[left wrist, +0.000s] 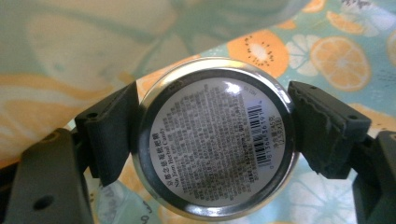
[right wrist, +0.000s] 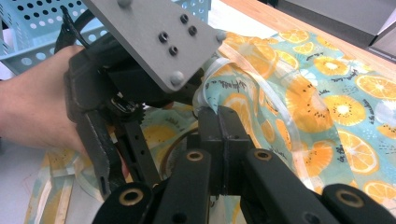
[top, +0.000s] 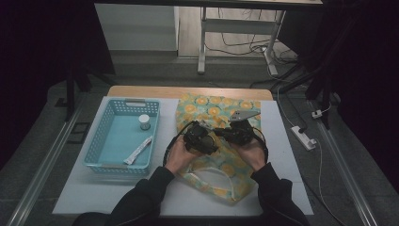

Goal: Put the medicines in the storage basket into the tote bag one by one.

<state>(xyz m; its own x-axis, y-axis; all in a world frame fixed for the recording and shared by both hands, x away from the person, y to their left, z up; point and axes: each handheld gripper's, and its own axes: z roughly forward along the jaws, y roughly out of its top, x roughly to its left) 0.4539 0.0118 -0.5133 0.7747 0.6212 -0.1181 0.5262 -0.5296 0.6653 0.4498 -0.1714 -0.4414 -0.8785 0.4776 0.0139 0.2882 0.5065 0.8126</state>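
Note:
A cloth bag (top: pixel 221 113) printed with orange slices lies on the white table top. My left gripper (left wrist: pixel 215 135) is shut on a round metal tin (left wrist: pixel 215 140), label side toward the camera, with the pads (left wrist: pixel 114 130) pressing its rim from both sides. It hangs just over the bag's fabric (left wrist: pixel 336 56). In the high view the left gripper (top: pixel 205 141) sits above the middle of the bag. My right gripper (right wrist: pixel 223 116) is shut on the bag's rim (right wrist: pixel 210 88) by the clear strap and holds it raised. The left gripper's grey plate (right wrist: pixel 140 42) is close beside it.
A light blue perforated basket (top: pixel 106 136) stands left of the bag, holding a small white-capped jar (top: pixel 144 122) and a white tube (top: pixel 139 150). The wooden table edge (top: pixel 188 91) runs behind. A power strip (top: pixel 303 136) and cables lie on the floor to the right.

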